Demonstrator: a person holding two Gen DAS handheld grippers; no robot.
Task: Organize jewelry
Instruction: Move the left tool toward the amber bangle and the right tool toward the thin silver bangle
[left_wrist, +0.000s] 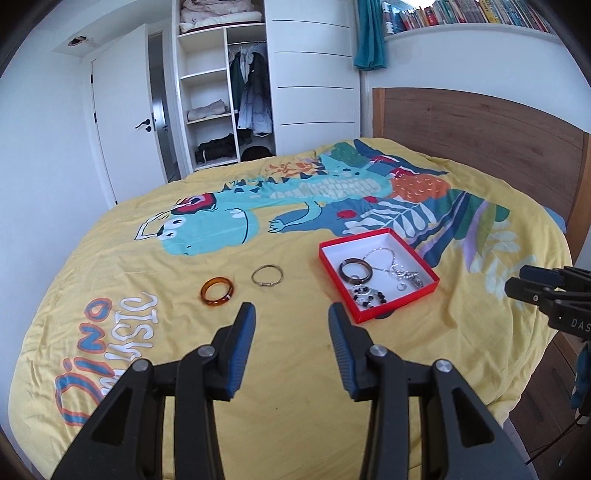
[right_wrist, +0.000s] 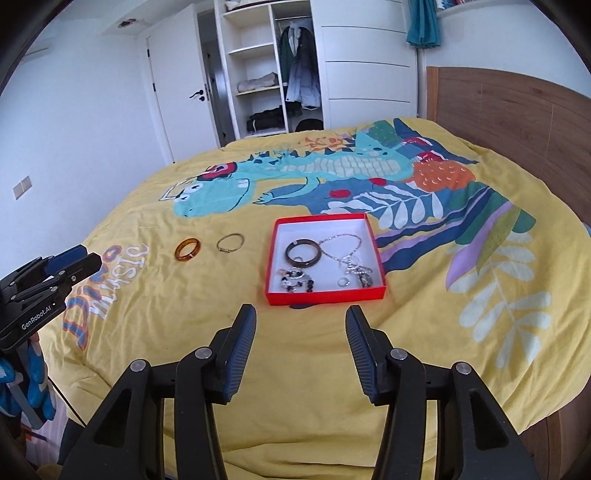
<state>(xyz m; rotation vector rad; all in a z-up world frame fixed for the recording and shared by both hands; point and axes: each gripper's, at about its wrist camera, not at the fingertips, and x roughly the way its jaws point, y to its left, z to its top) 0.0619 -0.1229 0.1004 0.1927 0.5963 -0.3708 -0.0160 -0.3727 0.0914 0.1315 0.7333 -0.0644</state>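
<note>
The left wrist view shows the left hand-held gripper (left_wrist: 291, 314) with its blue-padded jaws standing apart and nothing between them, hovering above the bed's yellow dinosaur-print cover (left_wrist: 295, 387). Just beyond its tips lie a translucent amber bangle (left_wrist: 217, 291) and, beside it to the right, a thin silver-coloured metal bangle (left_wrist: 267, 275), both loose on the cover and apart from each other. Further right sits a shallow square red cardboard box with a white inside (left_wrist: 397, 236), holding a dark brown bangle (left_wrist: 356, 268), a silver chain necklace (left_wrist: 388, 258) and a black-and-white beaded bracelet (left_wrist: 365, 295). In the right wrist view the right hand-held gripper (right_wrist: 301, 314) is likewise parted and empty, held over the cover just short of the box's near wall. A wooden headboard (left_wrist: 480, 122) and an open white wardrobe (left_wrist: 221, 92) stand behind the bed.
</note>
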